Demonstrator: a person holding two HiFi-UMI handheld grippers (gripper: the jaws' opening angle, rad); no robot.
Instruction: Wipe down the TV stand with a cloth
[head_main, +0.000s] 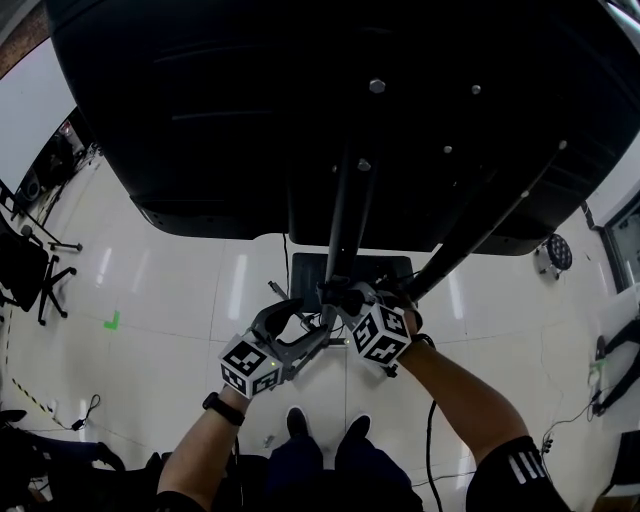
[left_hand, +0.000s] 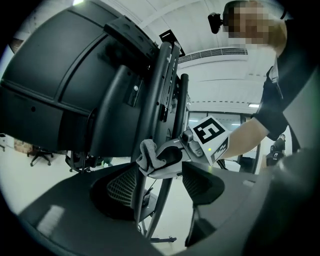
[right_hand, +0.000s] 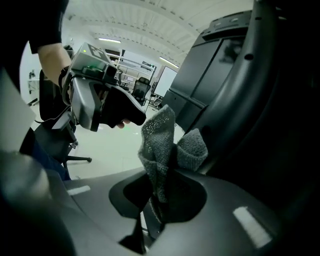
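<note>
A big black TV (head_main: 300, 100) hangs on a black stand whose pole (head_main: 340, 230) runs down to a dark base plate (head_main: 310, 268) on the floor. My right gripper (head_main: 340, 297) (right_hand: 162, 192) is shut on a grey knitted cloth (right_hand: 162, 145) and presses it against the pole. In the left gripper view that cloth (left_hand: 148, 156) bunches against the pole at the tip of the right gripper (left_hand: 165, 160). My left gripper (head_main: 305, 325) (left_hand: 160, 185) is open, its jaws standing either side of the pole (left_hand: 150, 200) just below the cloth. The left gripper (right_hand: 107, 107) also shows in the right gripper view.
A second slanted stand tube (head_main: 480, 235) runs up to the right. Office chairs (head_main: 30, 270) stand at the left, with a green tape mark (head_main: 112, 321) on the pale floor. A cable (head_main: 430, 440) trails by my shoes (head_main: 325, 425). A round device (head_main: 556, 252) sits far right.
</note>
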